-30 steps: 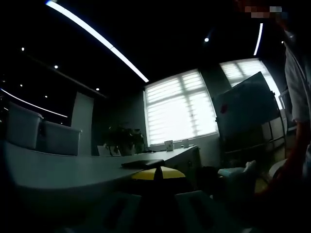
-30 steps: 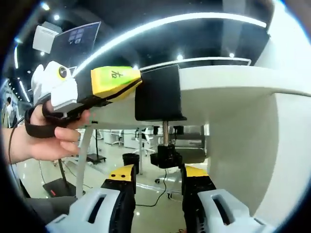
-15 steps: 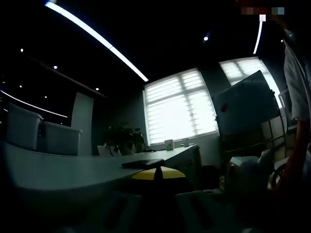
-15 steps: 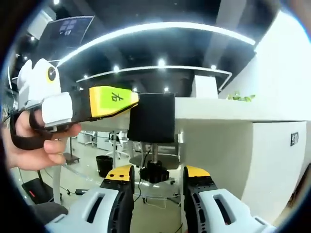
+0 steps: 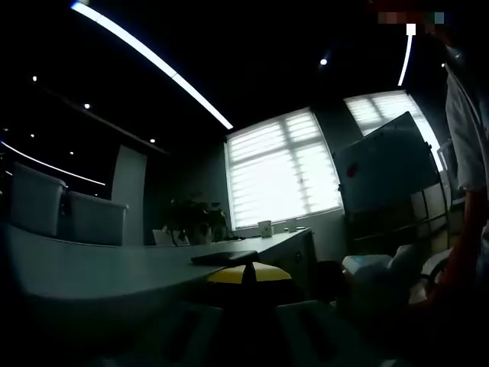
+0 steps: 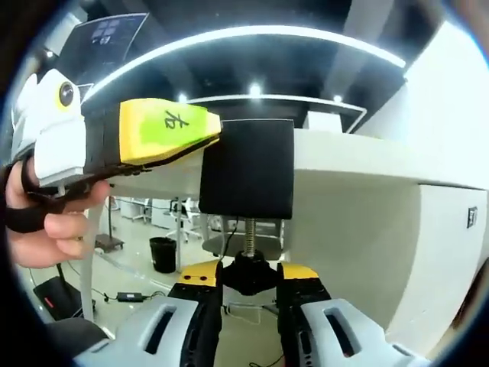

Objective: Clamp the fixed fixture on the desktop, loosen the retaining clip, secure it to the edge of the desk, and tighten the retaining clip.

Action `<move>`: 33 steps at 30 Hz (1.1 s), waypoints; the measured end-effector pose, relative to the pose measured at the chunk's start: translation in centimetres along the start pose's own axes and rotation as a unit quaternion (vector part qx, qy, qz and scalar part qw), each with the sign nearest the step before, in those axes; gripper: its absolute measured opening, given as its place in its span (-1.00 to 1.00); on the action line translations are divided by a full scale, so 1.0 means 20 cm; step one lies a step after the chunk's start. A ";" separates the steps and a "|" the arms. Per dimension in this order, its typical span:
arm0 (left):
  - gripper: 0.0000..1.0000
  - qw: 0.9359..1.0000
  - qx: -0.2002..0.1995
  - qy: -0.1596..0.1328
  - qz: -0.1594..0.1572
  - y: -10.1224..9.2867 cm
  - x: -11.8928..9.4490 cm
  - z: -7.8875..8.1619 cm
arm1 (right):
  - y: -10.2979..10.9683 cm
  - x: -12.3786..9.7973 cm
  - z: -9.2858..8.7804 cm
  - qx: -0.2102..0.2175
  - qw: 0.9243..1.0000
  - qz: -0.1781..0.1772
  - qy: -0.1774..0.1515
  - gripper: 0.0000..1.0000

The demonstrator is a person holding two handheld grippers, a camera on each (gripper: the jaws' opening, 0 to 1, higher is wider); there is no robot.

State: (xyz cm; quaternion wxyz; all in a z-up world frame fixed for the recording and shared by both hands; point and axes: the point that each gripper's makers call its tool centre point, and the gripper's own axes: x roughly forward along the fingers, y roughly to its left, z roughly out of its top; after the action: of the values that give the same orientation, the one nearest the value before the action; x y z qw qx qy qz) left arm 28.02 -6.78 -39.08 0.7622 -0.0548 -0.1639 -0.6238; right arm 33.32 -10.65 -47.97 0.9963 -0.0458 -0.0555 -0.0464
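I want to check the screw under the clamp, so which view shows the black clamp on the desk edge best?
The right gripper view: the black clamp sits bright and centred on the desk edge, its screw knob between the right gripper jaws, with the left gripper holding its top. The left gripper view is dark; there the clamp is too dim to make out.

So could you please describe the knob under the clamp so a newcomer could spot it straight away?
Find the white desk edge in the right gripper view, then the black clamp block gripping it. A threaded screw drops from the block to a black lobed knob, sitting between the yellow-tipped jaws of the right gripper.
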 end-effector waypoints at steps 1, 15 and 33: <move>-0.98 1.000 0.000 0.000 0.000 0.00 0.00 0.00 | 0.00 0.00 0.00 -0.001 1.000 0.005 -0.002 -0.48; -0.98 1.000 -0.004 -0.002 0.000 0.00 -0.01 0.00 | 0.05 0.03 0.01 -0.009 0.983 0.183 -0.025 -0.49; -0.98 1.000 -0.005 -0.003 0.000 0.02 0.00 0.00 | 0.07 -0.01 -0.07 0.015 0.986 0.166 -0.006 -0.25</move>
State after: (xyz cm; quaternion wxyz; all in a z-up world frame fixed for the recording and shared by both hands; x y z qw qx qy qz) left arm 28.36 -6.68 -39.12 0.7614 -0.0606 -0.1635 -0.6243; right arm 33.45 -9.40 -49.41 0.9904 -0.0399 -0.0536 0.1206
